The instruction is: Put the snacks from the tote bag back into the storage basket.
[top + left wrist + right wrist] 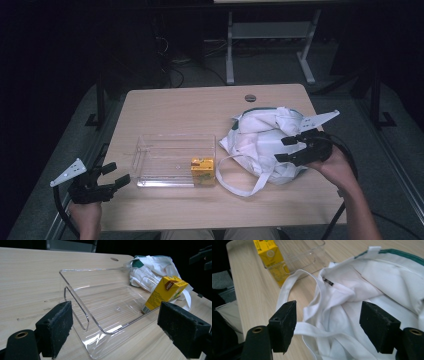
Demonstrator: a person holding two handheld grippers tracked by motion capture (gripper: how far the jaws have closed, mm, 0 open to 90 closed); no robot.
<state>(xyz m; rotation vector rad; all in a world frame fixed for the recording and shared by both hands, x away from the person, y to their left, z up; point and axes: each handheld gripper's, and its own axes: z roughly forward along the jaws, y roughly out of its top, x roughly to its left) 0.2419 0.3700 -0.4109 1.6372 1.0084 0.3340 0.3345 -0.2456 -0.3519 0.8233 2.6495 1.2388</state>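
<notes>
A clear plastic box point(175, 160) lies on the wooden table point(200, 107). A yellow drink carton point(202, 171) stands upright in the box's near right corner. To its right lies a crumpled white cloth bag point(265, 137) with green trim, one strap point(240, 187) looping toward the carton. My left gripper point(119, 173) is open at the table's left edge, apart from the box point(100, 302), with the carton point(165, 293) beyond it. My right gripper point(281, 149) is open just above the bag point(374, 282). Nothing is pinched between its jaws point(328, 322).
A round cable hole point(250, 97) sits near the table's far edge. Beyond the table stands another desk's white frame point(230, 50) on a dark floor. Bare tabletop lies behind the box and along the near edge.
</notes>
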